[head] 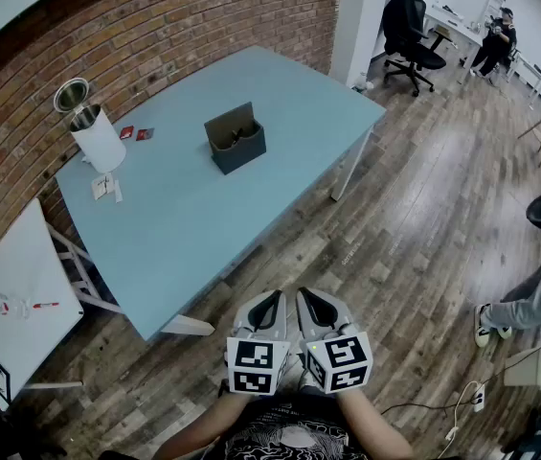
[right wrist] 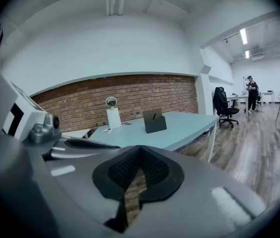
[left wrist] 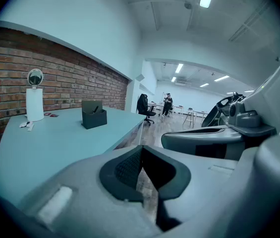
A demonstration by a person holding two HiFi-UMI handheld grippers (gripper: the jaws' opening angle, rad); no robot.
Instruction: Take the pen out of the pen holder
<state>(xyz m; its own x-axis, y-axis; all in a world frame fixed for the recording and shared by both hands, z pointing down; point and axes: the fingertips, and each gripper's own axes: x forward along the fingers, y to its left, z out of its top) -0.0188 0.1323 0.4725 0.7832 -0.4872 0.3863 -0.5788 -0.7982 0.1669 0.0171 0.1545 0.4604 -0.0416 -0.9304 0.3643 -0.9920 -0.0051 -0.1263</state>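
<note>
A dark grey pen holder [head: 236, 144] stands on the light blue table [head: 184, 228], toward its far side. A dark pen [left wrist: 96, 110] leans inside it, also seen as the pen [right wrist: 153, 116] in the right gripper view. My left gripper [head: 274, 301] and right gripper [head: 305, 296] hang side by side over the wooden floor, close to my body and well short of the table's near corner. Both have their jaws closed with nothing between them, as the left gripper [left wrist: 140, 151] and right gripper [right wrist: 139, 150] show in their own views.
A white cylinder with a round metal top [head: 93, 127] stands at the table's left end, with small red cards [head: 136, 132] and papers [head: 105, 187] near it. A white side table [head: 21, 295] sits to the left. A black office chair [head: 409, 22] and another person's legs [head: 533, 300] are to the right.
</note>
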